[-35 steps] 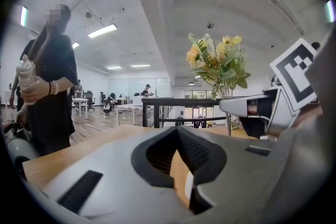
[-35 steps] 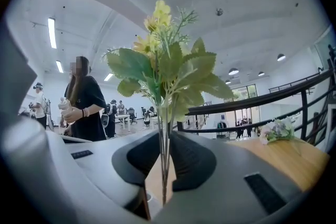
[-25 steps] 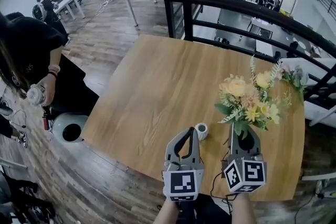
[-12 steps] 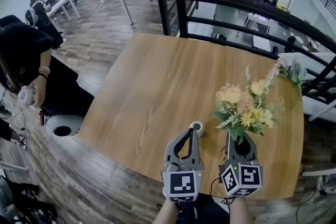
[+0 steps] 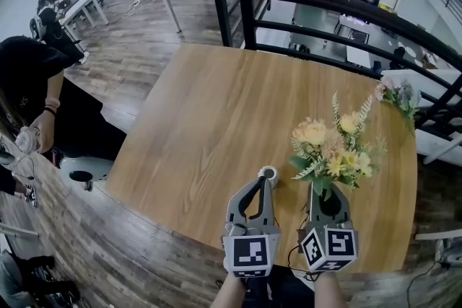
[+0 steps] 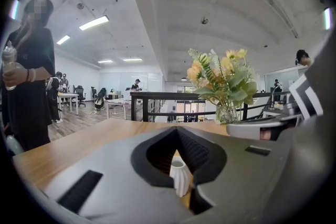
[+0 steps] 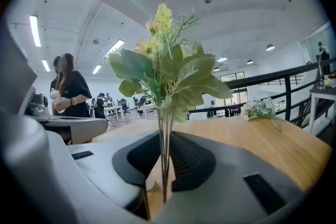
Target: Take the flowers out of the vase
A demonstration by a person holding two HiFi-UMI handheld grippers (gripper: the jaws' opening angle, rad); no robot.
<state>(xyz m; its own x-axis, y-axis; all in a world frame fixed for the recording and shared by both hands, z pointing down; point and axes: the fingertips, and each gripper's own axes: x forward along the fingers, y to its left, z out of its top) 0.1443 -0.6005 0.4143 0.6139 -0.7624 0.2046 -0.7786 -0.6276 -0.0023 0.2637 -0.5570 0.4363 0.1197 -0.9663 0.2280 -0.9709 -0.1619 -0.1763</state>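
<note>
Wooden bench [image 5: 216, 112] on a mezzanine, black railing [image 5: 325, 7] behind its far edge, open office beyond.

Head view: left gripper [image 5: 265, 184] sits over the near edge, about mid-width, tips pinched on a small white vase [image 5: 268, 173]. The vase is upright; cannot tell if its base rests on the bench. Right gripper [image 5: 323, 192] is just beside the left one, toward the near right corner, clamped on the stems of the flowers [image 5: 328, 148]. The flowers stand upright, yellow and peach heads with green leaves, fully out of the vase and apart from it on its right. At the far right corner a second bunch [image 5: 395, 94] lies flat, well apart from the rest. A person [image 5: 32, 76] in black stands off the left edge, holding a bottle [image 5: 27, 139].

Left gripper view: jaws close together, the ribbed vase wedged between their tips, its base hidden by the jaws. The flowers rise at right above the right gripper's body. Person with bottle at far left.

Right gripper view: thin green stems run straight up between the jaws, pads closed on them. The jaws have just been closing a little more, with the stems between them. Stem ends show below the pads with bench wood behind. Leaves and yellow heads fill mid-frame. The second bunch lies on the bench at right, near the railing. Person at left.
</note>
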